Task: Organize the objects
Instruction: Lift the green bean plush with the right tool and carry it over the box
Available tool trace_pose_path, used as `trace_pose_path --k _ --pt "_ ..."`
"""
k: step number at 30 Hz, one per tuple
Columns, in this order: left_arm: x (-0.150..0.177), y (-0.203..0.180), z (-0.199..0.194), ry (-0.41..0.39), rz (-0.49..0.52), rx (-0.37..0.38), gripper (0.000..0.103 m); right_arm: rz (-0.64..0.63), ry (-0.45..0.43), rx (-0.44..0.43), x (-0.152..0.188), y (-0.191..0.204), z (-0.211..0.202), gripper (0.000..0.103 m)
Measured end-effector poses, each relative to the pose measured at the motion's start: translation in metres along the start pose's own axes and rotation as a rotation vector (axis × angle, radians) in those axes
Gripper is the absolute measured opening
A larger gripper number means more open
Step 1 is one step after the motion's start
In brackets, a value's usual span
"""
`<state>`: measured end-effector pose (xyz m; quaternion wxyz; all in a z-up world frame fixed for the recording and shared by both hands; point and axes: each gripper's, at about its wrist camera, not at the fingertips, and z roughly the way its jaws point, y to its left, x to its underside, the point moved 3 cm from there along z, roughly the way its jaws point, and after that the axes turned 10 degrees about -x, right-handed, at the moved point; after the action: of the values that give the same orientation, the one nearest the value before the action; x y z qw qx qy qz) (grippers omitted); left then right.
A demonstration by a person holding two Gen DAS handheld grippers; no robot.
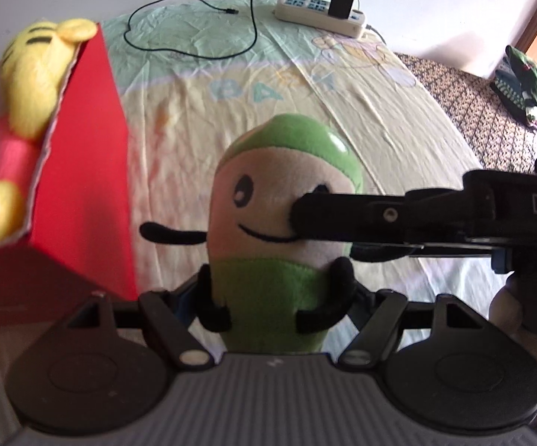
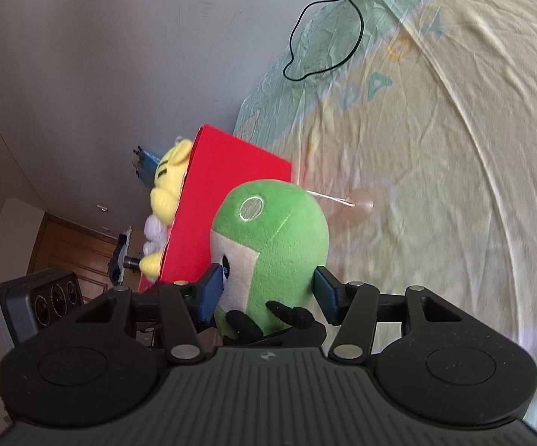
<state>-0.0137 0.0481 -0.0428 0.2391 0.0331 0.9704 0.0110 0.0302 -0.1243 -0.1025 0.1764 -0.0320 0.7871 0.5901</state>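
- the bed sheet (image 1: 361, 119), pale yellow with a mint top edge and cartoon print, is filling most of both views
- the red box (image 1: 82, 171) is sitting on it at about 9 o'clock in the left wrist view, with a yellow plush (image 1: 34, 85) poking over its torn rim
- the green plush toy (image 1: 287, 230), smiley face and little black arms, is hanging dead centre, up off the sheet, just beside the box at its 3 o'clock
- the right gripper (image 2: 268, 290) is pinching the toy across the face and back, blue pads pressing in on both sides; in the left view it's reaching in from 3 o'clock
- the left gripper (image 1: 279, 308) is squeezing the toy's green lower body, jaws partly apart with the plush filling the gap
- a white power strip (image 1: 320, 15) is lying at 12 o'clock, with a black cable (image 1: 194, 37) looping at 11
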Motion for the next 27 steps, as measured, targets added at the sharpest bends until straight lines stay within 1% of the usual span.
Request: trace_pose_path --k 4,8,12,18,21,27 --pt "0.009 0.005 -0.008 0.031 -0.016 -0.002 0.075 -0.017 0.016 -0.001 0.013 0.010 0.002 0.056" --pt "0.018 0.013 -0.019 0.029 -0.029 0.007 0.075 -0.034 0.021 -0.007 0.020 0.020 0.007 0.056" --pt "0.024 0.023 -0.036 -0.015 -0.015 0.029 0.075 -0.062 0.000 -0.013 0.027 0.037 0.010 0.056" --pt "0.027 0.045 -0.062 -0.080 0.048 0.076 0.075 -0.109 -0.075 -0.007 0.043 0.070 0.011 0.056" --pt "0.028 0.060 -0.077 -0.120 0.071 0.107 0.075 -0.133 -0.109 -0.013 0.050 0.088 0.018 0.056" --pt "0.033 0.095 -0.101 -0.191 0.103 0.140 0.075 -0.190 -0.163 -0.031 0.061 0.122 0.042 0.056"
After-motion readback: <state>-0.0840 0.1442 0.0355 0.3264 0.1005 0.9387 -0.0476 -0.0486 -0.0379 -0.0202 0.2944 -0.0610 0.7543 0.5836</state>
